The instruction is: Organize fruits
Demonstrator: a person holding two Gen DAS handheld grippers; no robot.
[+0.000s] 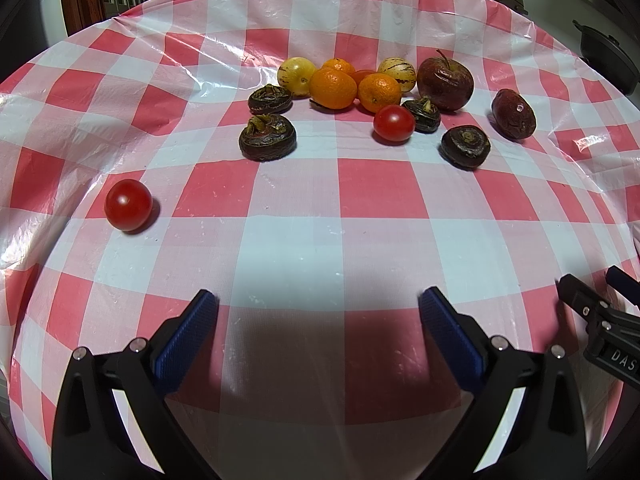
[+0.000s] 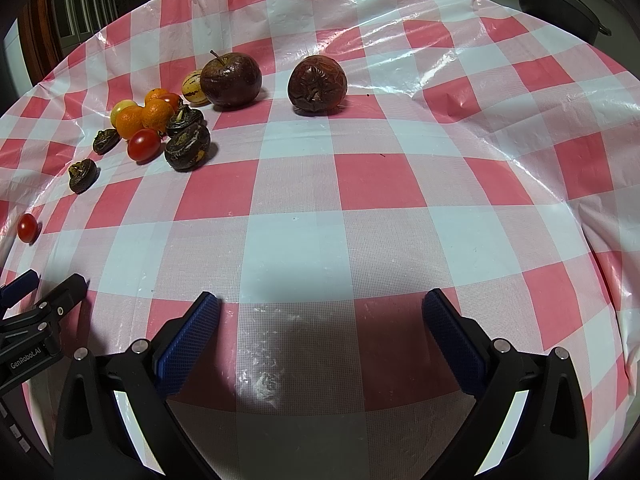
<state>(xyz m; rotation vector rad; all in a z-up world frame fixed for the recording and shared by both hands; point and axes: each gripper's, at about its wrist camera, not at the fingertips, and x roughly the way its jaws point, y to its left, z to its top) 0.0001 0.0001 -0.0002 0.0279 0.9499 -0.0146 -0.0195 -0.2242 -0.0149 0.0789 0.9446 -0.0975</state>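
Fruits lie clustered on the checked tablecloth (image 1: 360,200): oranges (image 1: 333,89), yellow striped melons (image 1: 296,76), a dark red apple (image 1: 445,78), a wrinkled dark apple (image 1: 513,113), several dark water chestnuts (image 1: 267,137) and a cherry tomato (image 1: 394,123). One cherry tomato (image 1: 128,205) sits alone at the left. My left gripper (image 1: 318,304) is open and empty, well short of the fruits. My right gripper (image 2: 320,306) is open and empty; the two apples (image 2: 231,79) (image 2: 317,84) lie far ahead of it, the cluster (image 2: 160,120) to its left.
Dark pots (image 2: 556,0) stand beyond the table's far right edge. The right gripper's fingers (image 1: 580,300) show at the right edge of the left wrist view; the left gripper's fingers (image 2: 60,292) show at the left edge of the right wrist view.
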